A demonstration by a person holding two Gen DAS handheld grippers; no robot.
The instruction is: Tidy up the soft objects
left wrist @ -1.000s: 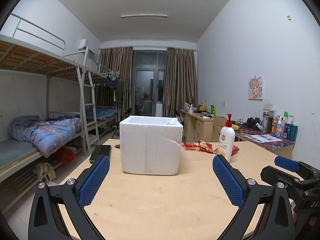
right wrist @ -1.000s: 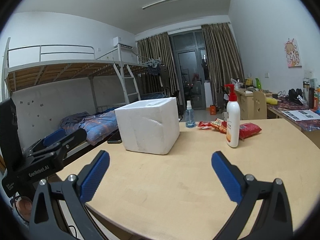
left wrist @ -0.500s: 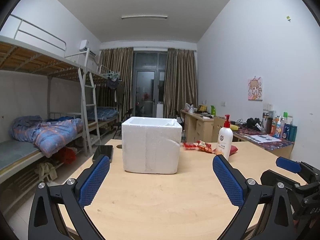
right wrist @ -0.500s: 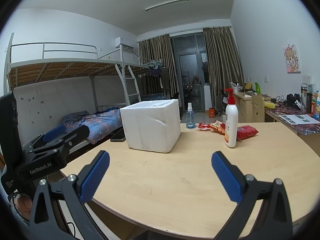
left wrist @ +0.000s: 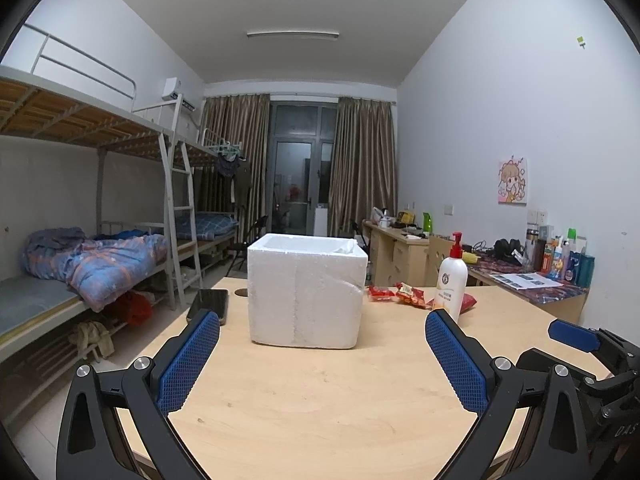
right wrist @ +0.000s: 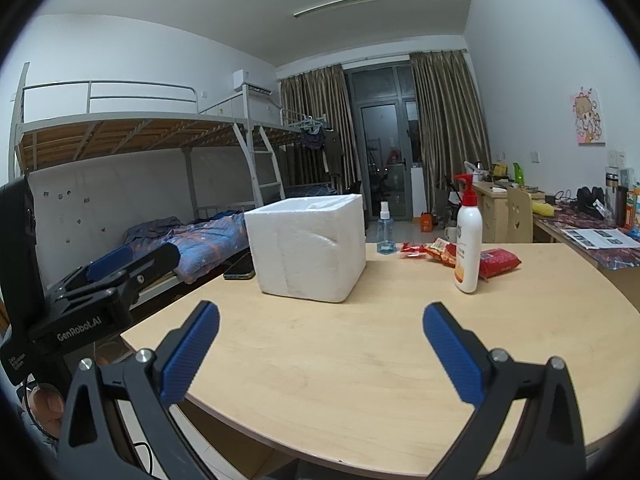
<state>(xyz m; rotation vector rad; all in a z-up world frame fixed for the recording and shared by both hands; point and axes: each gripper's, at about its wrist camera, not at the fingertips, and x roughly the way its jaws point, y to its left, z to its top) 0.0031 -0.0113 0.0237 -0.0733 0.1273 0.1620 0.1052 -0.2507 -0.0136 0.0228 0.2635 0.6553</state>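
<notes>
A white foam box (left wrist: 306,290) (right wrist: 310,246) stands open-topped on the wooden table (left wrist: 320,400) (right wrist: 360,360). Red snack packets (left wrist: 408,294) (right wrist: 498,260) lie to its right, behind a white pump bottle (left wrist: 452,284) (right wrist: 468,240). My left gripper (left wrist: 320,354) hovers open over the near table, short of the box, with nothing between its blue pads. Wide open too, my right gripper (right wrist: 320,346) hangs above the table's near edge, empty. Each gripper appears at the edge of the other's view.
A black phone (left wrist: 208,304) (right wrist: 240,270) lies left of the box. A small blue spray bottle (right wrist: 385,230) stands behind it. Bunk beds (left wrist: 100,256) line the left wall. Desks with bottles and papers (left wrist: 540,268) run along the right wall.
Both grippers have drawn back from the box, more so in the right wrist view, where the table's near edge now shows. Both stay open.
</notes>
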